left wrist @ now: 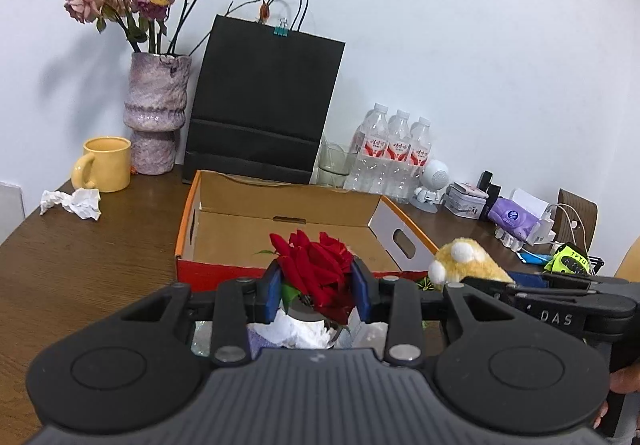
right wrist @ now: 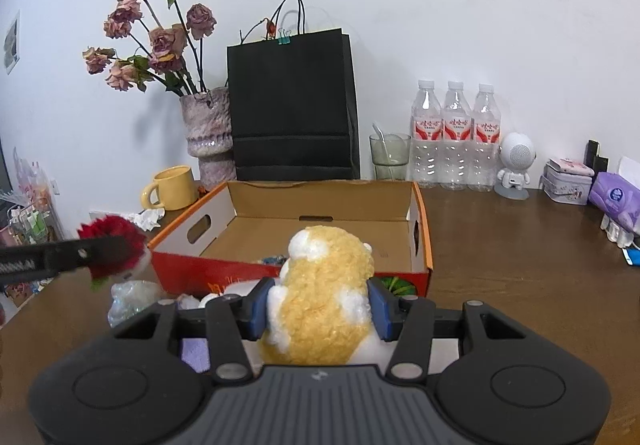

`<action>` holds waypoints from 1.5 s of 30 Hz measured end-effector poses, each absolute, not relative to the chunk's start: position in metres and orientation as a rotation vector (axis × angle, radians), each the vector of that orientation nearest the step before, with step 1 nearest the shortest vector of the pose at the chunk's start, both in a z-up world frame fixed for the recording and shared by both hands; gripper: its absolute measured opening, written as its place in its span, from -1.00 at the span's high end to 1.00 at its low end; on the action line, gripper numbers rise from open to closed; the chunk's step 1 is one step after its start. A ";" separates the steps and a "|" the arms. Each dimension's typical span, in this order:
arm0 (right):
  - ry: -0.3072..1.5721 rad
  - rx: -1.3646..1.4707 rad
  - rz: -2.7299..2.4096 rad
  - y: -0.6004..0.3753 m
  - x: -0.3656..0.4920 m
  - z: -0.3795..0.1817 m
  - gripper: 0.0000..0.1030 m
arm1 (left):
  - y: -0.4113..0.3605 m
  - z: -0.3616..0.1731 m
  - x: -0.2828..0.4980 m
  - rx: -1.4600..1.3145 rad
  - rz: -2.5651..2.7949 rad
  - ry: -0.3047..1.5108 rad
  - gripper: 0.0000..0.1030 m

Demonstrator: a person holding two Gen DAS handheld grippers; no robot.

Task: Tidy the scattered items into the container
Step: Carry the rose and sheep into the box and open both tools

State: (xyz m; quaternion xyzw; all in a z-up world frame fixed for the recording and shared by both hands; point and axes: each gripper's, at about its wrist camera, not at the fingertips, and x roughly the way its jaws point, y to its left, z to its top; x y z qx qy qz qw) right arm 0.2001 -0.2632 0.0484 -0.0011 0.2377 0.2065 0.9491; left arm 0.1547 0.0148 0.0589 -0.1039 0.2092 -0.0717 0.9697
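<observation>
An open cardboard box (left wrist: 240,201) with orange rim and red front stands on the brown table; it also shows in the right wrist view (right wrist: 420,229). My left gripper (left wrist: 318,291) is shut on a red rose (left wrist: 316,265), held just in front of the box's near wall. The rose and left gripper show at the left of the right wrist view (right wrist: 116,241). My right gripper (right wrist: 320,305) is shut on a yellow and white plush toy (right wrist: 324,285), held before the box's front edge. The plush shows at the right of the left wrist view (left wrist: 468,261).
Behind the box stand a black paper bag (left wrist: 264,105), a vase of dried roses (left wrist: 156,113), a yellow mug (left wrist: 106,163), a glass (right wrist: 390,157) and three water bottles (right wrist: 456,133). Crumpled tissue (left wrist: 74,203) lies at left. A small white figure (right wrist: 516,165), tins and a purple tissue pack (right wrist: 616,201) sit at right.
</observation>
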 end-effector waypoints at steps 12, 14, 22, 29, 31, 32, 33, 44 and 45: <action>0.428 -0.023 0.417 -0.227 0.267 0.067 0.06 | 0.022 0.063 0.227 -0.238 -0.130 0.401 0.30; 0.430 -0.019 0.418 -0.219 0.284 0.064 0.06 | 0.025 0.060 0.248 -0.239 -0.115 0.397 0.30; 0.497 -0.034 0.424 -0.195 0.354 0.035 0.06 | 0.035 0.033 0.316 -0.239 -0.091 0.467 0.29; 0.565 -0.053 0.417 -0.192 0.370 0.020 -0.33 | 0.038 0.021 0.330 -0.225 -0.067 0.496 -0.77; 0.574 -0.067 0.404 -0.191 0.370 0.020 -0.84 | 0.037 0.022 0.329 -0.223 -0.053 0.490 -0.99; 0.570 -0.071 0.402 -0.192 0.369 0.021 -0.92 | 0.036 0.024 0.328 -0.218 -0.056 0.484 -1.00; 0.573 -0.077 0.397 -0.191 0.368 0.021 -0.92 | 0.035 0.024 0.327 -0.216 -0.063 0.480 -1.00; 0.585 -0.071 0.386 -0.194 0.366 0.025 -0.94 | 0.035 0.025 0.327 -0.220 -0.039 0.498 -1.00; 0.586 -0.071 0.385 -0.194 0.366 0.025 -0.94 | 0.034 0.025 0.327 -0.219 -0.037 0.499 -1.00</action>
